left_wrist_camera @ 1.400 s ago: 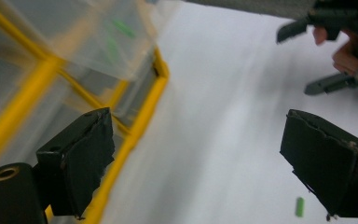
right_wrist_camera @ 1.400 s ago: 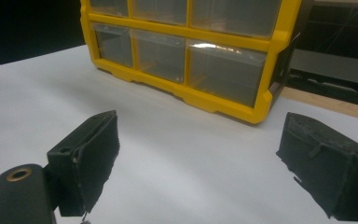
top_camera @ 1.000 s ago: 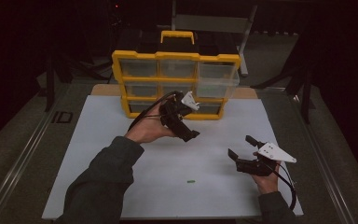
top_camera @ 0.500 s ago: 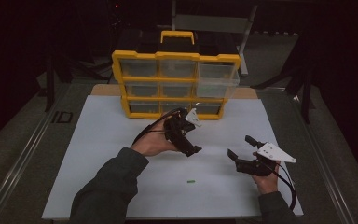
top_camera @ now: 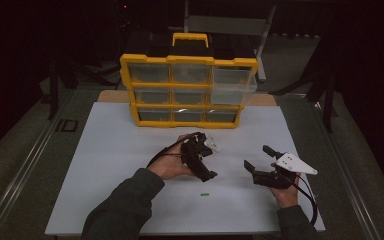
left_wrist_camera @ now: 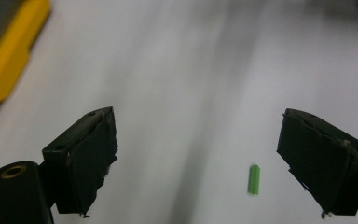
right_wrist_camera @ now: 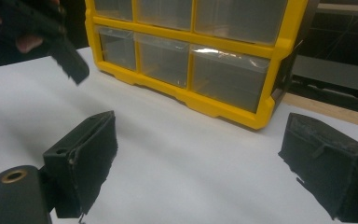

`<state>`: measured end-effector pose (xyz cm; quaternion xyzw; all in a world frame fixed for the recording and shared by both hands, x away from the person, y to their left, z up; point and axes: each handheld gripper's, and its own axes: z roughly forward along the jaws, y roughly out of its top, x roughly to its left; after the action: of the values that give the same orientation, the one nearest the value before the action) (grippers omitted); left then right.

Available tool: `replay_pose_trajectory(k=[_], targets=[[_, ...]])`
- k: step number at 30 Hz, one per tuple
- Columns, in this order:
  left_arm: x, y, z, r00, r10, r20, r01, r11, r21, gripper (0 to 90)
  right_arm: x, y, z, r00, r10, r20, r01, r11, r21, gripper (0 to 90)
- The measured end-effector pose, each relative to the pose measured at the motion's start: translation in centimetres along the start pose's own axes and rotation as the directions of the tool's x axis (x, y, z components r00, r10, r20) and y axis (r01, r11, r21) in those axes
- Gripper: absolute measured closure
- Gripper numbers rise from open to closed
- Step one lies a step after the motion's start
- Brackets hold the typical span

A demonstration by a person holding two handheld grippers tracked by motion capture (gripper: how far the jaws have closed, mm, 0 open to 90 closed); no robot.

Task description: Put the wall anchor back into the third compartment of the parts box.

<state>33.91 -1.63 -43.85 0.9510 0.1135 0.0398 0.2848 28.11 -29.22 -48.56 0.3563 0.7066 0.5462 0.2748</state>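
Left claw (top_camera: pixel 207 167) spread wide, nothing pinched, poised over small green cylinder (left_wrist_camera: pixel 254 179) lying on white counter (top_camera: pixel 105 165), nearer its right jaw. Right claw (top_camera: pixel 261 159) also spread, empty, facing yellow drawer organizer (top_camera: pixel 187 90)

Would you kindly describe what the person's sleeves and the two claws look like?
Both forearms wear dark grey-green long sleeves. The left claw is black, with a small pale plate on top and a black cable looping behind the hand. The right claw is black too, topped by a grey three-cornered plate, its black cable trailing back. The jaws are blocky with rough black pads.
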Motion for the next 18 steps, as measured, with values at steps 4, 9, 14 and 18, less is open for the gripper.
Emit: replay_pose_trajectory(k=[4,9,14,18], targets=[[-0.3,-0.7,1.2,0.9998,-0.006,0.021,0.005,0.9998,0.018,12.8,0.0,0.0,0.0,1.0,-0.003,-0.002,0.003,1.0,0.003,10.7],[-0.7,-1.5,2.6,0.9991,0.001,0.041,-0.003,0.9985,0.055,15.4,0.0,0.0,0.0,1.0,-0.002,-0.001,0.002,1.0,0.003,10.6],[-1.3,-2.2,3.9,0.9965,0.016,0.082,-0.023,0.996,0.087,22.8,0.0,0.0,0.0,1.0,-0.007,-0.001,0.007,1.0,0.004,10.6],[-1.7,-2.7,4.7,0.994,0.02,0.108,-0.032,0.9936,0.108,31.6,0.0,0.0,0.0,1.0,0.0,-0.001,0.0,1.0,0.005,10.7]])
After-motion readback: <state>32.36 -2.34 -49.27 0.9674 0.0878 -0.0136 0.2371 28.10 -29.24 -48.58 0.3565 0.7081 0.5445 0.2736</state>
